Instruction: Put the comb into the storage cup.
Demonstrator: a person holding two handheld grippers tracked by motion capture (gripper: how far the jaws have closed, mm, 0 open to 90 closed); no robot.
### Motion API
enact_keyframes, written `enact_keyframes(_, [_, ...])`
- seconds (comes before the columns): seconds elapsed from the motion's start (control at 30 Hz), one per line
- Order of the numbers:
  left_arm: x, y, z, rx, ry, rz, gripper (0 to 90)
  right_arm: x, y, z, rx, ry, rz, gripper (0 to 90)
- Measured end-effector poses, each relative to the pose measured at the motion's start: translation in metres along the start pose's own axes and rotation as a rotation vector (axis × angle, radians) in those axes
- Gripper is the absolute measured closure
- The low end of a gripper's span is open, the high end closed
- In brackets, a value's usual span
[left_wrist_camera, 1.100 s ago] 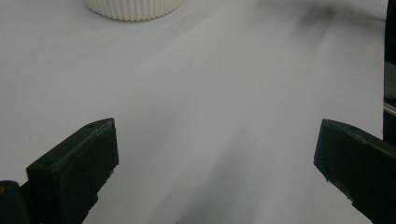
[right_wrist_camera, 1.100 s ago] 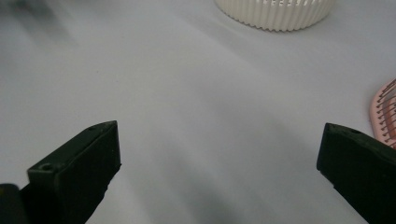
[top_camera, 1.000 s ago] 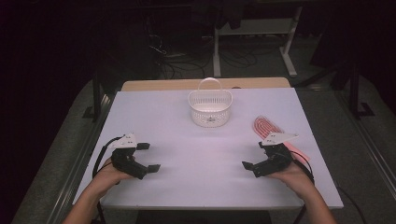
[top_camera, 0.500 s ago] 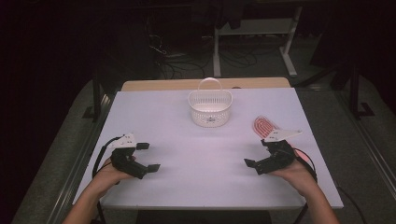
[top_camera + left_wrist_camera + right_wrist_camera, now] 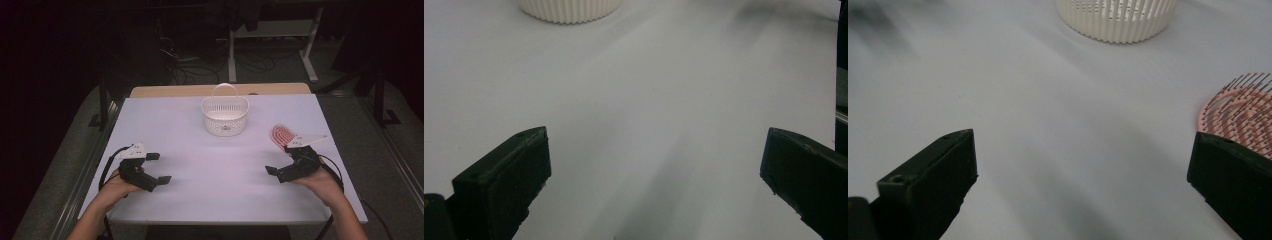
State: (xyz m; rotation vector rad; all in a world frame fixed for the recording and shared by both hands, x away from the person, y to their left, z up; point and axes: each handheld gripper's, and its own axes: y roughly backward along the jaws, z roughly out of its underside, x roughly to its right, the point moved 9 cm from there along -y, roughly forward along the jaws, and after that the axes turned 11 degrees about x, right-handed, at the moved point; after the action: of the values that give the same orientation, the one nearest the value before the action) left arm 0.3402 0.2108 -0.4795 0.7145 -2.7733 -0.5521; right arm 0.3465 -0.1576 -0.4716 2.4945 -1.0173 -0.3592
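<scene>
A white slatted basket [image 5: 225, 116] with a handle stands at the back middle of the white table [image 5: 220, 200]. A pink brush [image 5: 281, 135] with dark bristles lies flat at the right. My right gripper [image 5: 280, 160] rests just in front of the brush, open, with nothing between its jaws. My left gripper [image 5: 159, 167] rests near the front left, also open and holding nothing. The left gripper view has the left gripper [image 5: 656, 150] over bare table, with the basket [image 5: 569, 10] far ahead. In the right gripper view the right gripper [image 5: 1083, 150] has the brush [image 5: 1238, 102] behind its right-hand jaw and the basket [image 5: 1118, 20] farther off.
A wooden board edge [image 5: 220, 90] runs along the table's far side behind the basket. Dark floor with cables and metal stand legs [image 5: 310, 60] lies beyond. Black cables trail from both grippers off the front edge.
My right gripper has drifted slightly to the right and away from me, toward the brush. The left gripper, the basket and the brush have stayed put.
</scene>
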Motion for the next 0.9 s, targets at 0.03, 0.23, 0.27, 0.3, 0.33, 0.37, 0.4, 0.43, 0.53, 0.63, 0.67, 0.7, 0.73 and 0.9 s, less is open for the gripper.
enact_keyframes(0.03, [0.0,0.0,0.0,0.0,0.001,0.0,0.0,0.001,0.0,0.0,-0.002,-0.002,0.002,0.0])
enact_keyframes(0.23, [0.0,0.0,0.0,-0.004,0.004,0.006,0.0,0.006,0.002,-0.002,-0.008,-0.006,0.011,0.0])
enact_keyframes(0.27, [0.0,0.0,-0.001,-0.003,0.004,0.006,0.0,0.006,0.003,-0.002,-0.009,-0.007,0.014,0.0])
enact_keyframes(0.3, [0.0,0.0,0.0,-0.003,0.004,0.007,0.0,0.007,0.003,-0.003,-0.007,-0.007,0.016,0.0])
enact_keyframes(0.33, [0.0,-0.001,0.0,-0.004,0.003,0.007,0.0,0.008,0.004,-0.003,-0.008,-0.009,0.018,0.0])
enact_keyframes(0.37, [0.001,-0.001,0.0,-0.003,0.004,0.008,0.0,0.009,0.005,-0.004,-0.009,-0.011,0.023,0.0])
enact_keyframes(0.4, [0.001,-0.001,0.0,-0.003,0.004,0.009,0.0,0.011,0.006,-0.005,-0.006,-0.013,0.027,0.0])
enact_keyframes(0.43, [0.001,-0.001,0.0,-0.003,0.003,0.009,0.0,0.012,0.007,-0.006,-0.004,-0.016,0.029,0.0])
enact_keyframes(0.53, [0.001,-0.001,-0.001,0.0,0.0,0.007,0.0,0.017,0.009,-0.008,-0.002,-0.021,0.039,0.0])
enact_keyframes(0.63, [0.001,0.0,-0.001,0.004,-0.001,0.004,0.0,0.022,0.01,-0.008,-0.002,-0.026,0.047,0.0])
enact_keyframes(0.67, [0.001,0.0,-0.001,0.003,-0.001,0.005,0.0,0.024,0.011,-0.007,-0.002,-0.029,0.05,0.0])
enact_keyframes(0.7, [0.001,-0.001,-0.001,0.003,-0.001,0.005,0.0,0.025,0.011,-0.007,-0.003,-0.032,0.052,0.0])
enact_keyframes(0.73, [0.001,-0.001,-0.001,0.002,-0.004,0.005,0.0,0.027,0.012,-0.006,-0.005,-0.031,0.054,0.0])
enact_keyframes(0.9, [0.001,-0.001,-0.001,0.0,-0.004,0.006,0.0,0.033,0.013,-0.005,-0.014,-0.036,0.063,0.0])
